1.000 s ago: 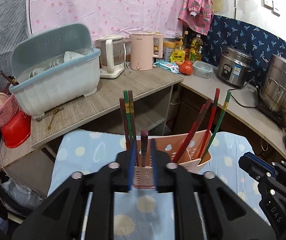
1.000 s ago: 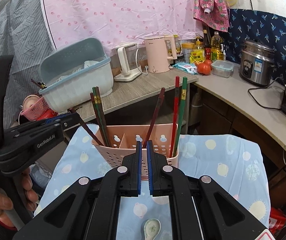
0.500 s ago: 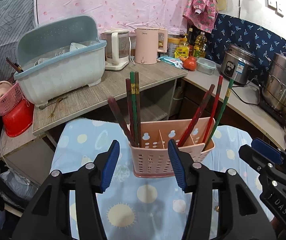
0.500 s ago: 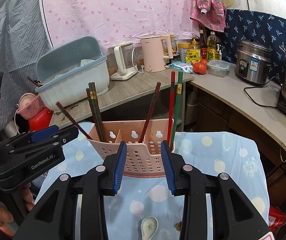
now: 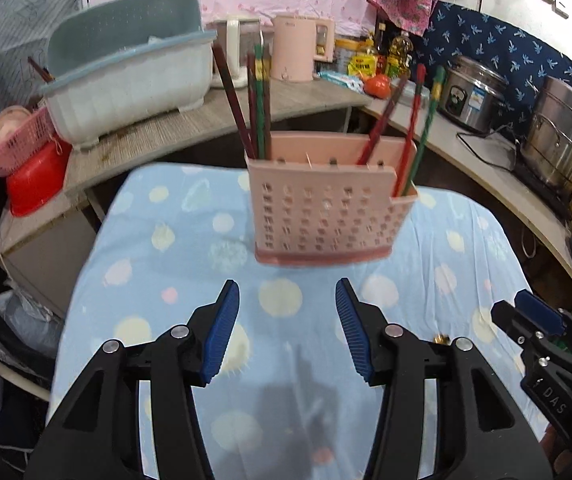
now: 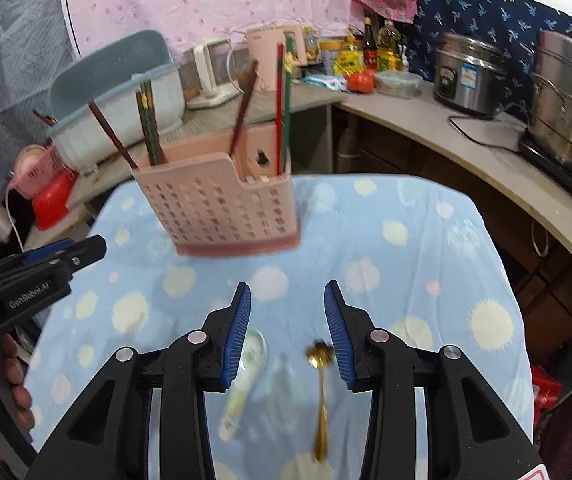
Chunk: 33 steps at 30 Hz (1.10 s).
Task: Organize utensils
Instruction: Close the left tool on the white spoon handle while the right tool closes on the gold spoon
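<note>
The chopsticks are already standing in the pink holder [image 5: 326, 204], so the step in hand is judged to be the pick-up of the loose spoons lying on the blue spotted cloth [image 5: 173, 240] that covers the worktop. Both claws are being held open over the cloth with nothing between their pads. The left claw [image 5: 288, 330] is standing empty, its jaws set apart since a moment ago, with the holder straight ahead of it and well clear of its tips. The jaws of the right claw [image 6: 288, 330] have just been opening further, and nothing is being gripped by them.

Two spoons are lying under the right claw. The white ceramic spoon [image 6: 241, 384] is being seen just inside and beneath the left pad, its bowl pointing away toward the holder and its long axis running back toward the camera, slightly slanted to the left. The gold spoon [image 6: 321, 392] is lying just inside the right pad, its head pointing away as well, its handle running nearly straight back.

For the next move, one spoon is probably being lined up: the claw needs lowering and closing across a handle, not along it.
</note>
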{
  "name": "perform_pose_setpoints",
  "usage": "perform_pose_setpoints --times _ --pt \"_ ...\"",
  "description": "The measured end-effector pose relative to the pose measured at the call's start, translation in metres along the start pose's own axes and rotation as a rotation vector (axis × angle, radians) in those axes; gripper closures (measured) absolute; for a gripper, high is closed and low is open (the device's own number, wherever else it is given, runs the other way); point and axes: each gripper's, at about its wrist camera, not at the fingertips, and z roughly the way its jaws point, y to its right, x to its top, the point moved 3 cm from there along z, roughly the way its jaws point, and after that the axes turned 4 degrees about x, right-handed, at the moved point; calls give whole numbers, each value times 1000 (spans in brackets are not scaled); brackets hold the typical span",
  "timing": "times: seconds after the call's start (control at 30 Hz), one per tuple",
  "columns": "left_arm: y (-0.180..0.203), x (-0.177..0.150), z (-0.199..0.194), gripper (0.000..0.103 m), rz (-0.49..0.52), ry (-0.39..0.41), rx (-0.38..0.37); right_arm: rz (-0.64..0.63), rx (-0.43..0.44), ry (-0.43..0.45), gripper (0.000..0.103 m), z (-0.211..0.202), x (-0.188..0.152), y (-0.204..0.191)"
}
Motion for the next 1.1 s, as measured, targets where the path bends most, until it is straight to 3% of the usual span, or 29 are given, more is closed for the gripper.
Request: perform_pose_setpoints --times 0.3,0.5,0.67,0.8,1.1 --pt "26 -63 13 55 -6 -117 -59 22 -61 -109 66 13 -74 28" --pt "37 -92 24 55 -3 -171 -58 7 -74 -151 67 25 -108 29" --pt "44 -104 28 55 -10 -197 -77 -2 -72 -164 72 33 -116 29" --pt "53 -107 29 55 4 -206 -85 -7 -75 -174 87 38 -119 29" --pt "76 -114 32 51 16 -239 -148 4 -60 -173 93 37 -121 34"
